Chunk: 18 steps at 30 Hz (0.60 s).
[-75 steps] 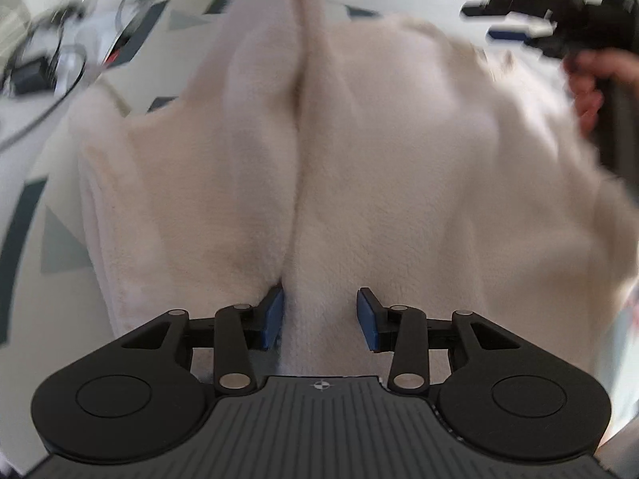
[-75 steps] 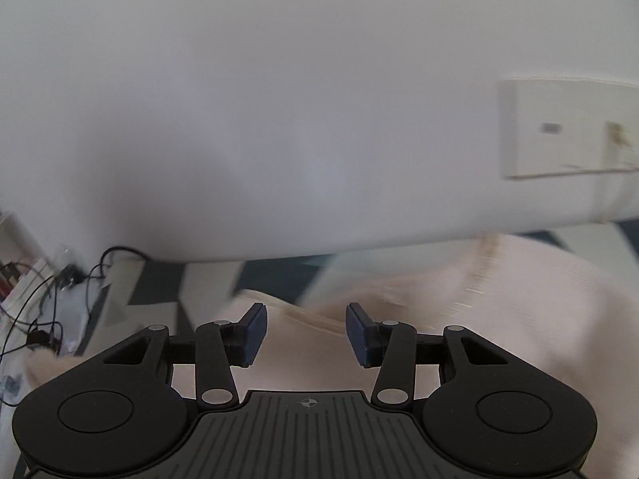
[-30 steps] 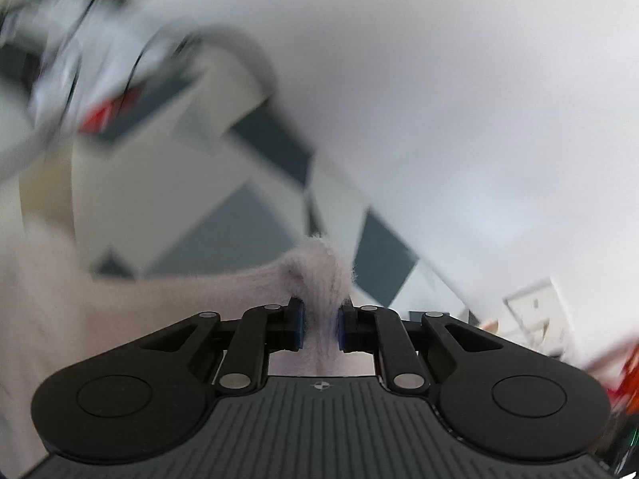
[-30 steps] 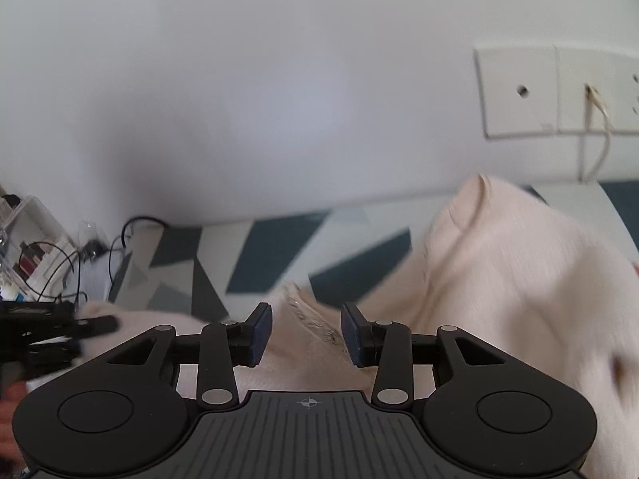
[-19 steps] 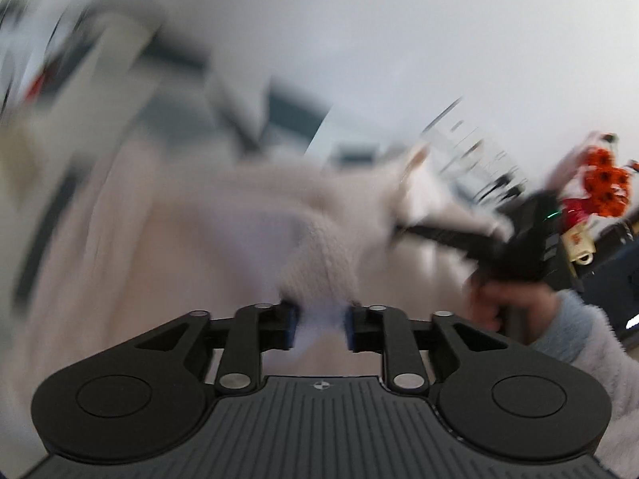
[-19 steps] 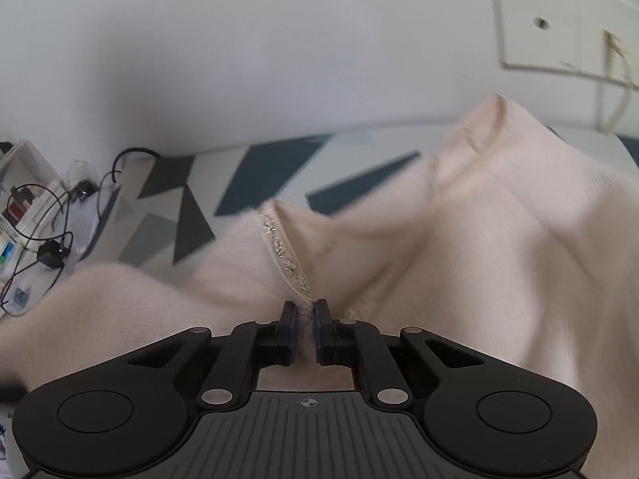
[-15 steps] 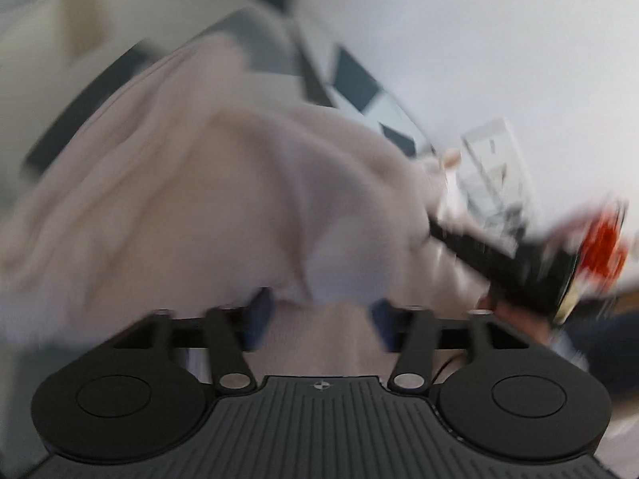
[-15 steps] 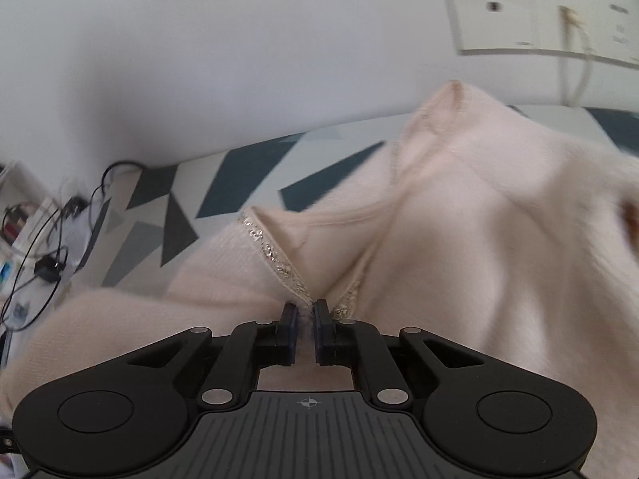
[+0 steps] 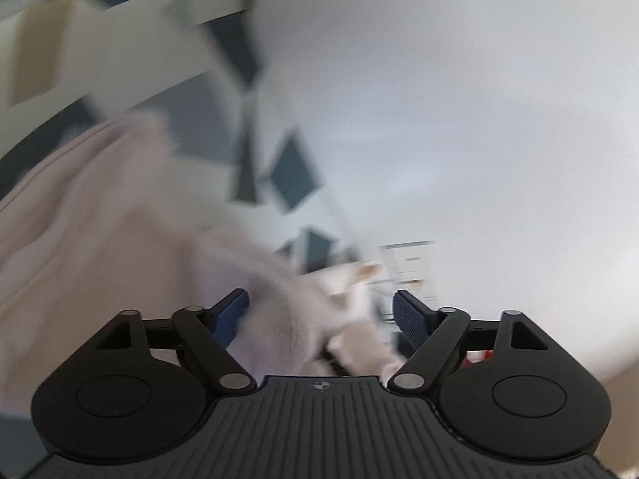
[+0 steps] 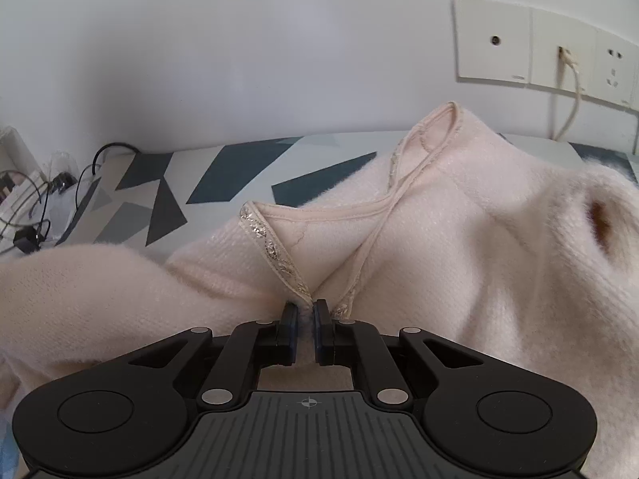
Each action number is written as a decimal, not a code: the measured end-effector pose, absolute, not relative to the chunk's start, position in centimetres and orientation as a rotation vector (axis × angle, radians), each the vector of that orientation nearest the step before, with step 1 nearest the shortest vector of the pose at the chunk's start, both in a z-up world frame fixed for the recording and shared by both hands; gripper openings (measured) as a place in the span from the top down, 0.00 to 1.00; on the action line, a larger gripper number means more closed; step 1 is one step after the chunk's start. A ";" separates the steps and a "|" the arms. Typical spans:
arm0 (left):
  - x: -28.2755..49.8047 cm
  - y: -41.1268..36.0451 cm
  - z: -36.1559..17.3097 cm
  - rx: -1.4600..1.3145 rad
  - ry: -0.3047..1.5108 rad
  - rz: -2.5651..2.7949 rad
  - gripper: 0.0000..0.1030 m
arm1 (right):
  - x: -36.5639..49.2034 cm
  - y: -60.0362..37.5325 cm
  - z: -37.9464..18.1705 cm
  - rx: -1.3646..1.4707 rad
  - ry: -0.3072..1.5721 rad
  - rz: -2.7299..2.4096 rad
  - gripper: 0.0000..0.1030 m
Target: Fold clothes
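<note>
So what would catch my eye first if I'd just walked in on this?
Most likely the fluffy pale pink sweater heaped across the patterned tabletop, filling most of the right wrist view. Next, the right gripper, its fingers pinched on the sweater's silver-trimmed neckline. In the blurred left wrist view, the left gripper is opening, with fabric between its fingers but not pinched.

Left tongs (image 9: 321, 313): matte black plastic, two angled linkage arms with silver pivot rivets, each ending in a blue ribbed pad (image 9: 407, 313). Behind them sit two round black housings and a ridged grey-black plate carrying a small white crosshair mark. Right tongs (image 10: 305, 321): the same black build, silver rivets, round housings, ridged plate and crosshair mark.
</note>
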State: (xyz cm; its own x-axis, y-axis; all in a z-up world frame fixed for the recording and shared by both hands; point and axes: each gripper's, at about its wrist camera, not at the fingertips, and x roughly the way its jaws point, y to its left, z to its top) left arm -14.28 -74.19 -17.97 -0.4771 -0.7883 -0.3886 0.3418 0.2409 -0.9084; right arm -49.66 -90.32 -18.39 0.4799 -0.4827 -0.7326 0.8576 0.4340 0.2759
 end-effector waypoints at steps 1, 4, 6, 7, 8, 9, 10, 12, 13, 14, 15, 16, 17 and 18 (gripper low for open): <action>-14.4 -74.2 -17.6 -0.415 1.488 -1.444 0.13 | -50.0 -90.3 -18.3 0.727 0.594 -0.902 0.93; -14.6 -75.1 -18.8 -0.314 1.503 -1.360 0.24 | -50.6 -90.2 -18.2 0.773 0.558 -0.893 0.93; -14.8 -75.7 -20.8 -0.272 1.555 -1.312 0.64 | -50.3 -90.0 -18.1 0.755 0.597 -0.886 0.93; -15.2 -75.6 -21.7 -0.249 1.575 -1.308 0.79 | -50.0 -89.9 -18.1 0.739 0.625 -0.882 0.92; -15.8 -75.6 -22.5 -0.216 1.592 -1.287 0.80 | -49.6 -89.7 -18.0 0.716 0.656 -0.880 0.89; -16.5 -75.4 -22.8 -0.196 1.588 -1.282 0.81 | -49.0 -89.6 -17.6 0.673 0.696 -0.883 0.86; -17.0 -74.8 -22.7 -0.193 1.566 -1.291 0.82 | -48.4 -89.4 -17.2 0.635 0.725 -0.883 0.81; -17.9 -73.8 -22.0 -0.186 1.517 -1.315 0.82 | -47.7 -89.6 -16.0 0.599 0.716 -0.870 0.65; -18.3 -73.3 -21.6 -0.181 1.495 -1.330 0.82 | -47.3 -89.7 -15.4 0.581 0.711 -0.863 0.55; -18.7 -73.0 -21.3 -0.173 1.486 -1.350 0.82 | -47.0 -89.8 -14.8 0.566 0.706 -0.857 0.49; -18.9 -72.6 -21.1 -0.163 1.488 -1.376 0.82 | -46.6 -90.1 -14.3 0.557 0.696 -0.850 0.47; -19.1 -72.2 -20.9 -0.149 1.493 -1.399 0.82 | -46.1 -90.5 -14.0 0.548 0.695 -0.840 0.45; -19.3 -71.8 -20.7 -0.131 1.495 -1.419 0.82 | -45.5 -90.8 -14.1 0.537 0.715 -0.822 0.46; -19.5 -71.3 -20.6 -0.108 1.490 -1.428 0.82 | -44.8 -91.2 -14.2 0.526 0.736 -0.803 0.47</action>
